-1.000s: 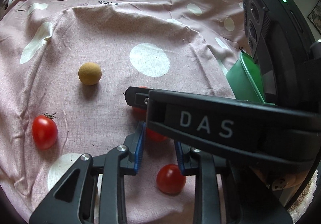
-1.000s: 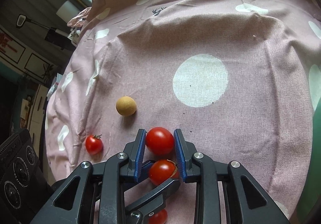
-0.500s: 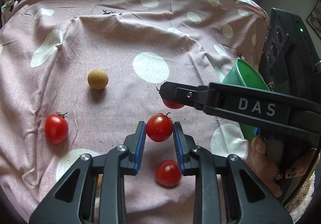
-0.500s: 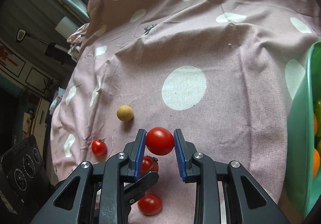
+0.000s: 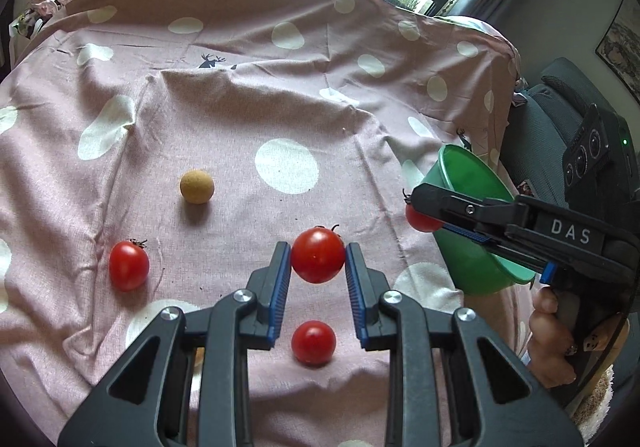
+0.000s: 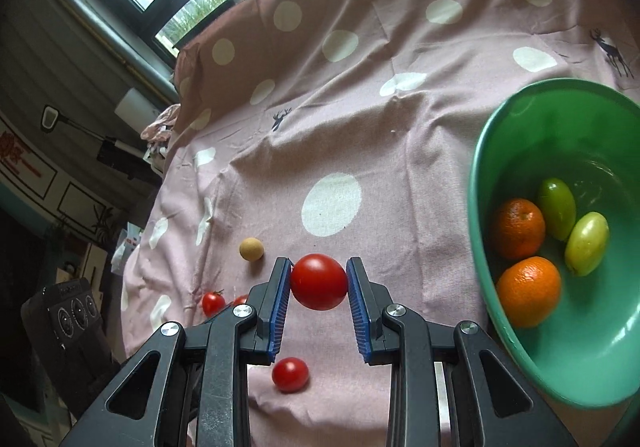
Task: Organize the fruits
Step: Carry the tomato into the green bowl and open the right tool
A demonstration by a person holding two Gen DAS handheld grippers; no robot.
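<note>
My left gripper (image 5: 318, 257) is shut on a red tomato (image 5: 318, 255) and holds it above the pink dotted cloth (image 5: 240, 95). My right gripper (image 6: 319, 279) is shut on another red tomato (image 6: 319, 281), raised to the left of the green bowl (image 6: 480, 151). The bowl holds two oranges (image 6: 528, 291) and two green fruits (image 6: 586, 243). In the left wrist view the right gripper (image 5: 428, 213) carries its tomato (image 5: 420, 221) beside the bowl (image 5: 468, 167). Two red tomatoes (image 5: 129, 265) (image 5: 313, 341) and a tan round fruit (image 5: 196, 186) lie on the cloth.
The cloth (image 6: 360, 87) drapes over a raised back with windows behind. A dark chair (image 5: 548, 135) stands to the right of the bowl. Shelving and clutter sit off the cloth's left edge (image 6: 60, 207).
Both grippers have risen with their tomatoes. The right gripper has moved right, from over the left gripper to beside the green bowl, whose contents now show.
</note>
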